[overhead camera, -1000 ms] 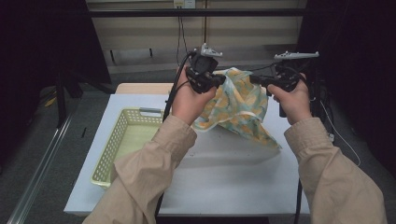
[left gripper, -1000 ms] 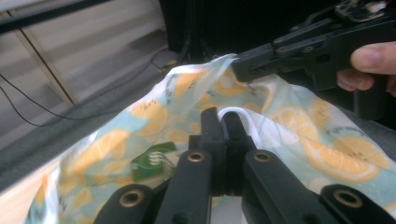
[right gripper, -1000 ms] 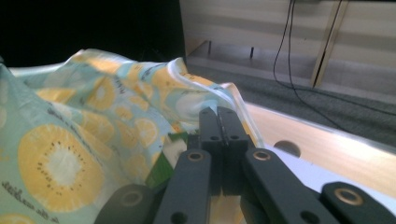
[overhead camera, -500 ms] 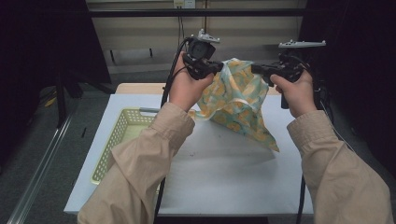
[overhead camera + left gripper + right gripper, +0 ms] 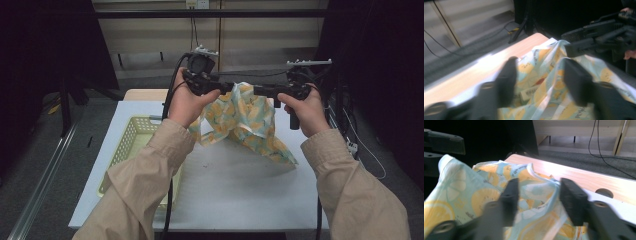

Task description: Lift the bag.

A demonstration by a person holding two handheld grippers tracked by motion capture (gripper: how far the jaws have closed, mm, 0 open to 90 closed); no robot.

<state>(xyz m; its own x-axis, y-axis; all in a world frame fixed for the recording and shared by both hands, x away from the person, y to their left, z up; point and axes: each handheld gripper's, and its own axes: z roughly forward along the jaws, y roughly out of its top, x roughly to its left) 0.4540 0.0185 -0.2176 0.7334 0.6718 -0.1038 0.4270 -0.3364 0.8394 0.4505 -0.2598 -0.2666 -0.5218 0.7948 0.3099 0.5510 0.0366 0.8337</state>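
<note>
A pale blue cloth printed with yellow lemon slices (image 5: 245,120) hangs bunched between my two grippers, its lower end lying on the white table (image 5: 240,190). My left gripper (image 5: 231,90) points right at the cloth's top. My right gripper (image 5: 256,91) points left at it, tip to tip with the left one. Both pairs of jaws have just been opening. In the left gripper view the left gripper (image 5: 540,80) stands wide with loose cloth (image 5: 544,90) between its jaws and not pressed. The right gripper (image 5: 541,200) shows the same over the cloth (image 5: 474,195).
A yellow-green mesh basket (image 5: 130,145) sits on the table's left side, under the person's left sleeve. A wooden table edge (image 5: 145,94) runs behind the white top. Cables trail from both grippers. Dark curtains close in on both sides.
Both hands have come down a little and drawn closer together. The cloth, held spread between the shut grippers before, now sags in a bunch, and both pairs of jaws stand apart.
</note>
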